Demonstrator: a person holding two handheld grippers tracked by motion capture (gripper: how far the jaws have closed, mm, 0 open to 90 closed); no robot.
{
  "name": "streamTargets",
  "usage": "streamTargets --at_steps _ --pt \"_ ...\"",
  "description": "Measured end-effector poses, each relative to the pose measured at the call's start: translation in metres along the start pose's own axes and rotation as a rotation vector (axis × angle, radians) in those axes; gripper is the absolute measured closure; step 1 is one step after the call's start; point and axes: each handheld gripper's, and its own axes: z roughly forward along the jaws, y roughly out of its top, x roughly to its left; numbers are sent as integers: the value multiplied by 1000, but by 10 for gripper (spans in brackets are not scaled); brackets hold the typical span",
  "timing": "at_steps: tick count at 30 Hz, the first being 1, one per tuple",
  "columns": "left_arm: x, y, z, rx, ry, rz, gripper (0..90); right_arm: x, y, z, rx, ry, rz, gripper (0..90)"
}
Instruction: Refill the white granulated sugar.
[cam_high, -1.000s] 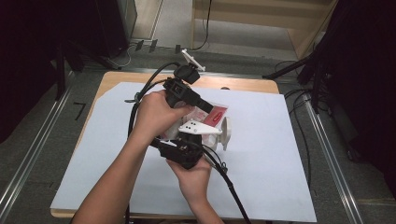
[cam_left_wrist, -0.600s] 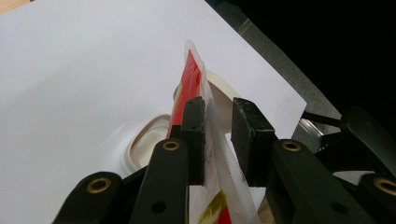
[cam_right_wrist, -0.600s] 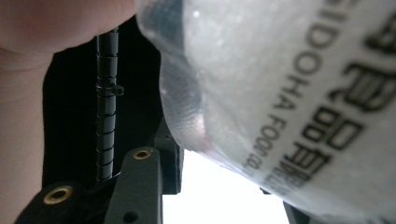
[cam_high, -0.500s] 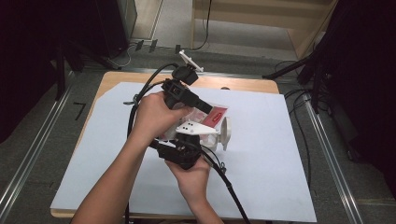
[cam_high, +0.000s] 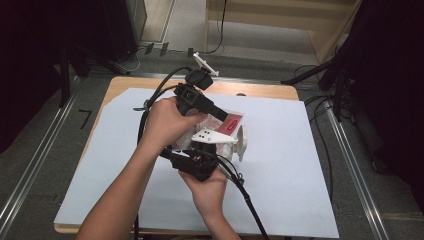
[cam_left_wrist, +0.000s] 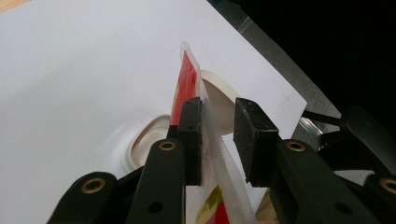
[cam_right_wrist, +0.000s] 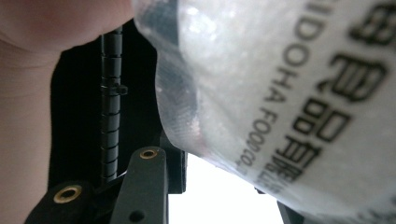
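White paper (cam_high: 300, 165) covered the wooden table (cam_high: 265, 90); left gripper (cam_left_wrist: 217, 135) stood narrowly parted around a red-and-clear food pouch (cam_left_wrist: 187, 88); right gripper's (cam_right_wrist: 215, 196) grip couldn't be told.

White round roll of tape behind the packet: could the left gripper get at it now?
Probably not directly. The left gripper has the red and clear plastic packet between its jaws, and the white tape roll sits behind that.

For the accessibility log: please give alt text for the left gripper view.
The left gripper has its two black jaws open around the edge of a red and clear plastic packet. Behind it, a white ring-shaped object lies on the white table cover.
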Motion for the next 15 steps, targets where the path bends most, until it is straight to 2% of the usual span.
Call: streamTargets --at_steps 15 --pt "-3 0 -4 0 22 10 725 0 4 0 2 29 -1 643"
